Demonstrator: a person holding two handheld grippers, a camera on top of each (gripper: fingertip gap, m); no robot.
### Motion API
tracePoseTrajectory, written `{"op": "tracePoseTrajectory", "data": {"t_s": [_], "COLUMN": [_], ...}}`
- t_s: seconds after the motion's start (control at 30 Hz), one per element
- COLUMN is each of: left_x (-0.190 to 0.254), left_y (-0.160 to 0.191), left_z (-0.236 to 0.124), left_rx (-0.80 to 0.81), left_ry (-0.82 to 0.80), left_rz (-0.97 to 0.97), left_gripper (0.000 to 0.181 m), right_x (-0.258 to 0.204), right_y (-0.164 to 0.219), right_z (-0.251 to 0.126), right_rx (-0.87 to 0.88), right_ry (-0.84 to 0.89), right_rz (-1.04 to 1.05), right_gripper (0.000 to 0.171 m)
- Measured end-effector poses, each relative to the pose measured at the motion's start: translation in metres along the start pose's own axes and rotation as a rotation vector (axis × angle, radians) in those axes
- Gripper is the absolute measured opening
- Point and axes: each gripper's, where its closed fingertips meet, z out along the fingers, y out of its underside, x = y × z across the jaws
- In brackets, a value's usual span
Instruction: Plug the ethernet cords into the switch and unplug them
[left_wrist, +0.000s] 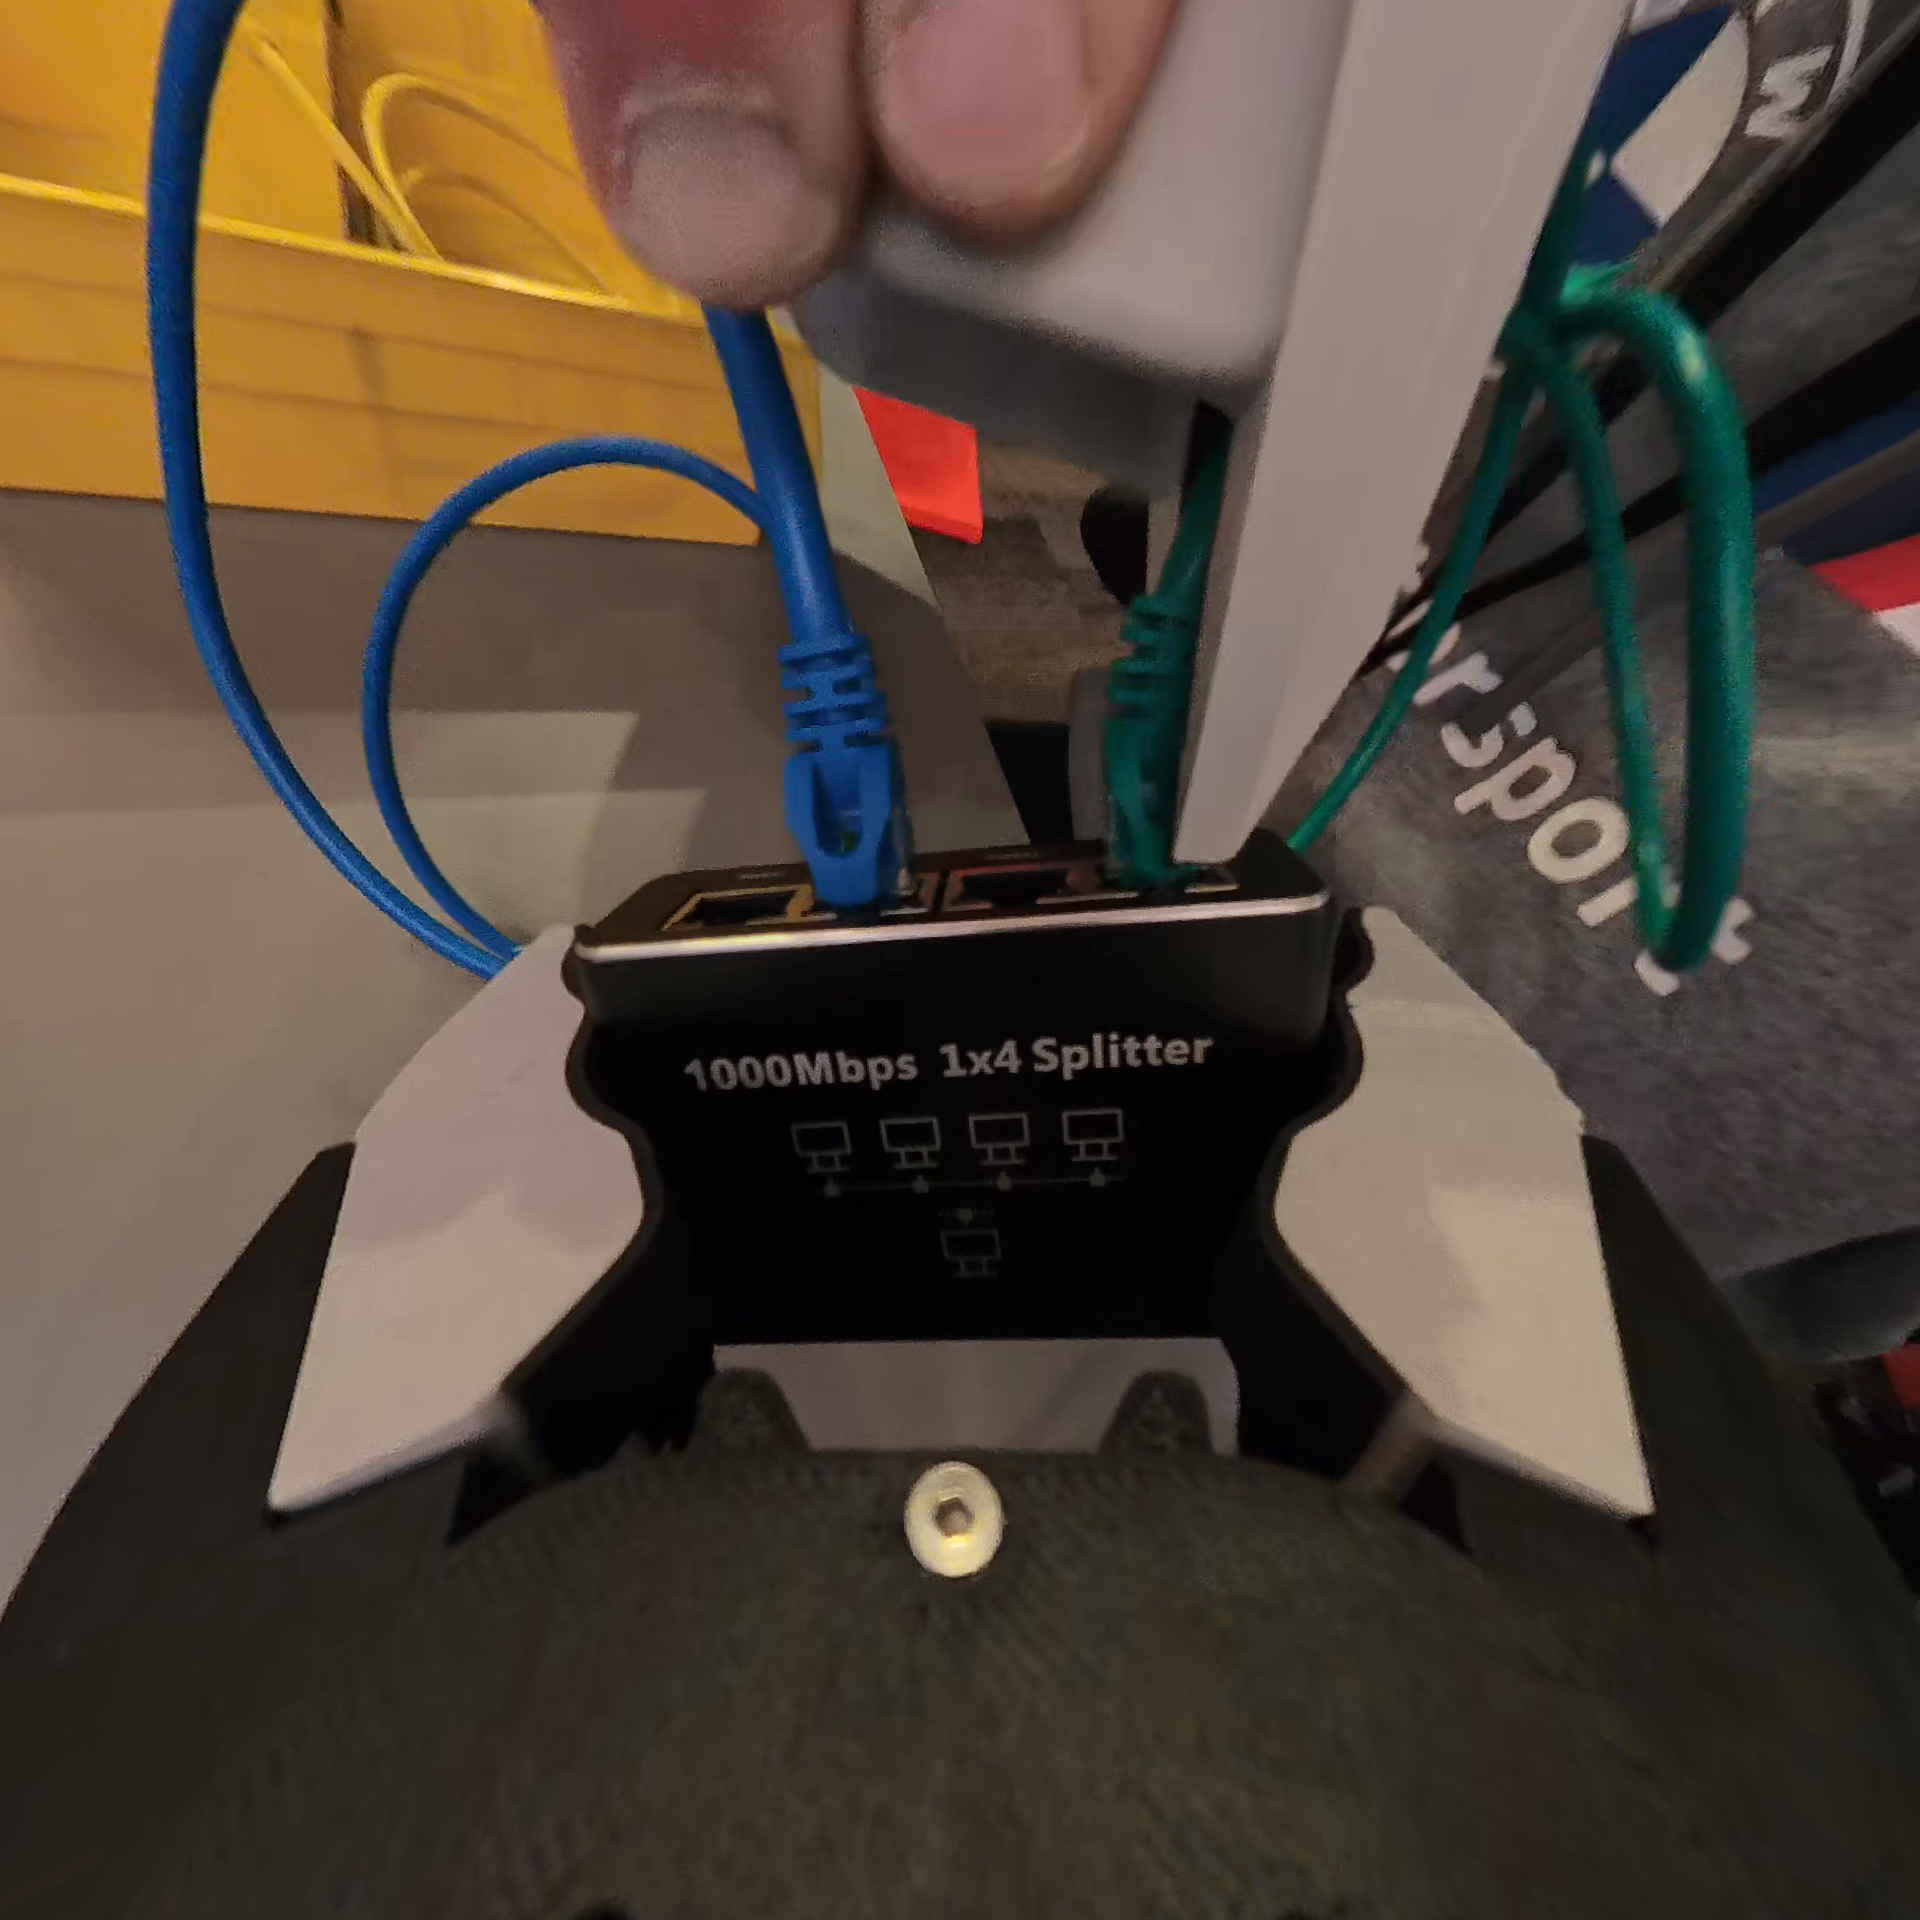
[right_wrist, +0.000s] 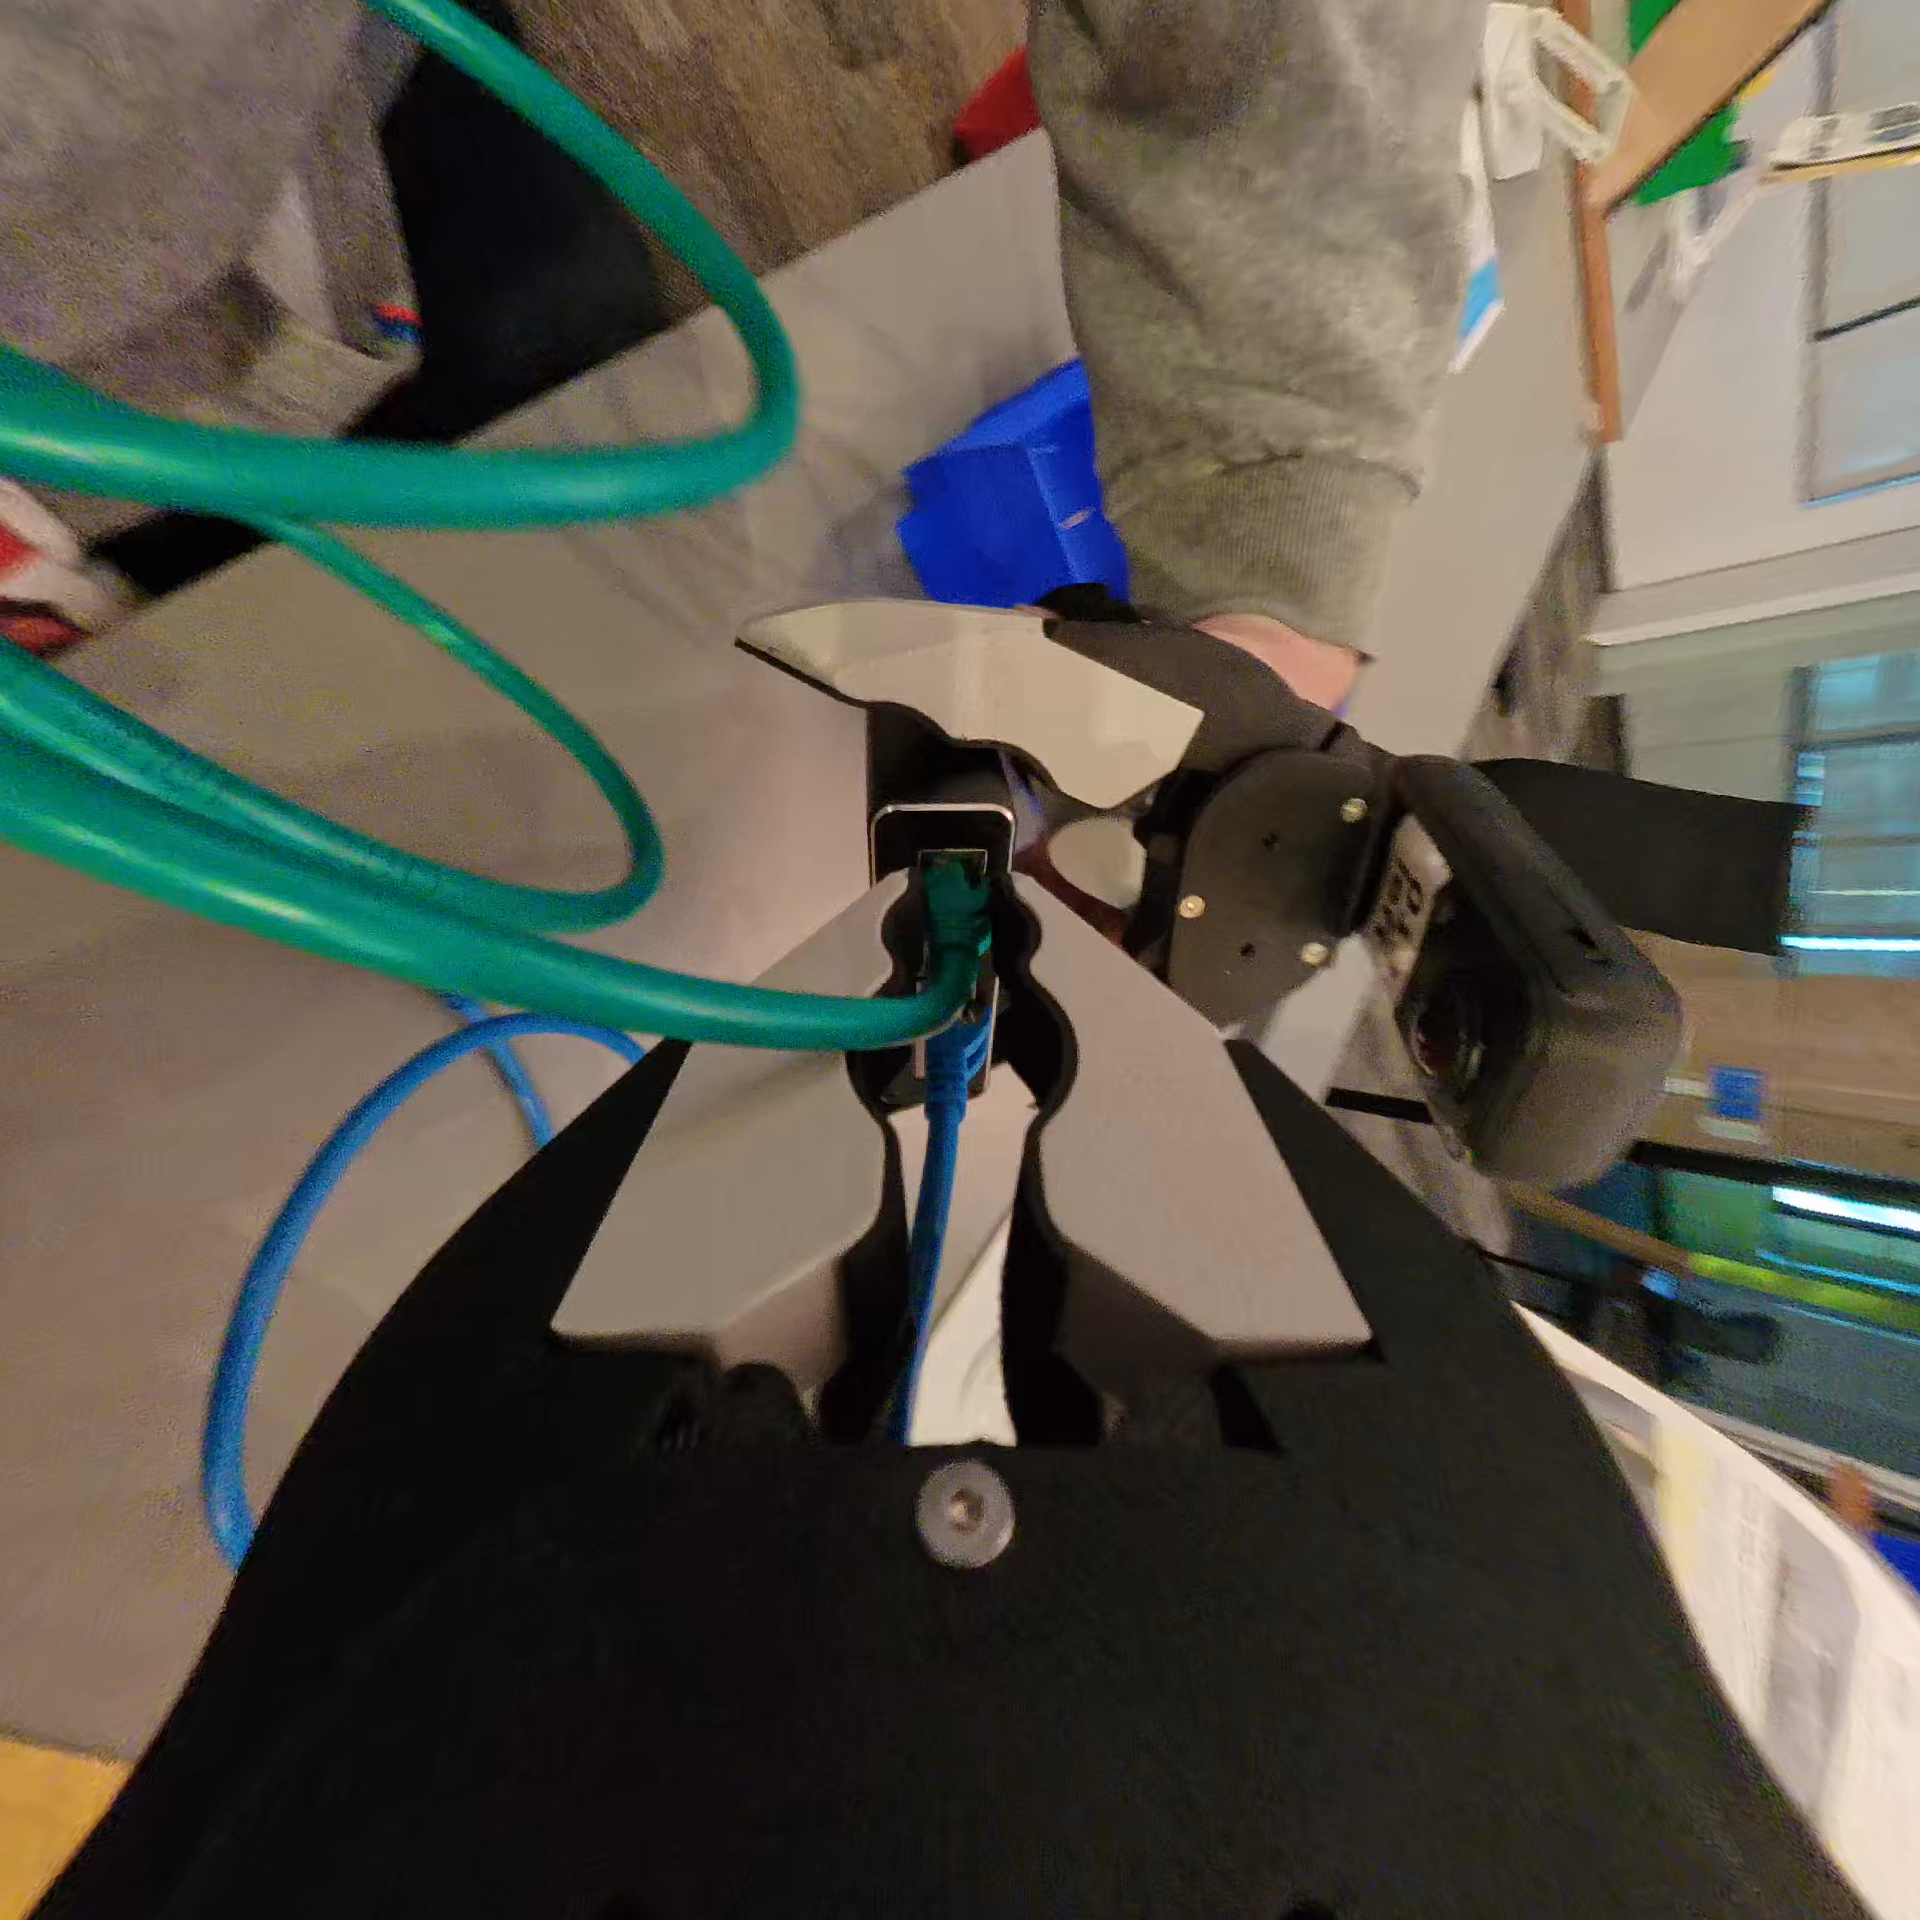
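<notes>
A: Switch (left_wrist: 956, 1101), black and flat, sits clamped between the left gripper's (left_wrist: 961, 997) two pale fingers (left_wrist: 457, 1195), its port face turned away from that camera and its long axis running across the gap between them.

B: And the cords?

A: Blue cord (left_wrist: 821, 748) stands plugged in a port left of centre, rising straight out of the face. Green cord (left_wrist: 1143, 727) is seated in the port at the far right end. Both loop away, blue to the left, green to the right.

B: The other gripper?

A: Right gripper (right_wrist: 961, 997) meets the switch (right_wrist: 940, 831) end-on, so in its view the port row runs lengthwise away from the lens. Its fingers (right_wrist: 1164, 1122) are drawn close around the green plug (right_wrist: 954, 914), with the blue cord (right_wrist: 940, 1132) passing through the narrow gap behind; whether the pads actually pinch the plug cannot be told.

B: Surroundings?

A: A grey tabletop (left_wrist: 208, 831) lies beyond, a yellow box (left_wrist: 312, 343) at its far edge. A person's fingertips (left_wrist: 717, 156) press on the right gripper's body, close above the blue cord.
</notes>
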Motion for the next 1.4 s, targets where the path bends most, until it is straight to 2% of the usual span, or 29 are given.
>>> {"op": "tracePoseTrajectory", "data": {"t_s": [0.07, 0.17, 0.27, 0.4, 0.5, 0.67, 0.77, 1.17, 1.4], "left_x": [-0.006, -0.014, -0.022, -0.035, -0.04, -0.041, -0.037, -0.03, -0.031], "left_y": [-0.007, -0.008, -0.005, -0.002, 0.001, 0.002, 0.0, 0.004, 0.016], "left_z": [-0.009, -0.02, -0.026, -0.031, -0.03, -0.028, -0.028, -0.024, -0.013], "left_rx": [0.044, 0.064, 0.056, 0.046, -0.006, -0.079, -0.102, -0.219, -0.282], "left_ry": [-0.039, -0.108, -0.183, -0.258, -0.307, -0.343, -0.346, -0.34, -0.329], "left_rz": [-0.016, -0.055, -0.09, -0.147, -0.192, -0.276, -0.3, -0.299, -0.299], "left_gripper": [0.126, 0.126, 0.126, 0.126, 0.126, 0.126, 0.126, 0.125, 0.125], "right_x": [0.011, 0.014, 0.032, 0.04, 0.03, 0.021, 0.018, 0.012, -0.004], "right_y": [0.006, 0.033, 0.048, 0.025, 0.014, 0.029, 0.04, 0.033, 0.036], "right_z": [-0.006, -0.019, -0.045, -0.066, -0.048, -0.014, -0.005, -0.005, 0.001], "right_rx": [-0.02, -0.131, -0.188, -0.149, -0.186, -0.271, -0.319, -0.267, -0.361], "right_ry": [0.098, 0.117, 0.213, 0.256, 0.231, 0.225, 0.22, 0.191, 0.055], "right_rz": [-0.032, 0.0, 0.055, 0.061, -0.017, -0.12, -0.165, -0.215, -0.256], "right_gripper": [0.012, 0.015, 0.006, 0.0, 0.005, 0.017, 0.017, 0.009, 0.009]}}
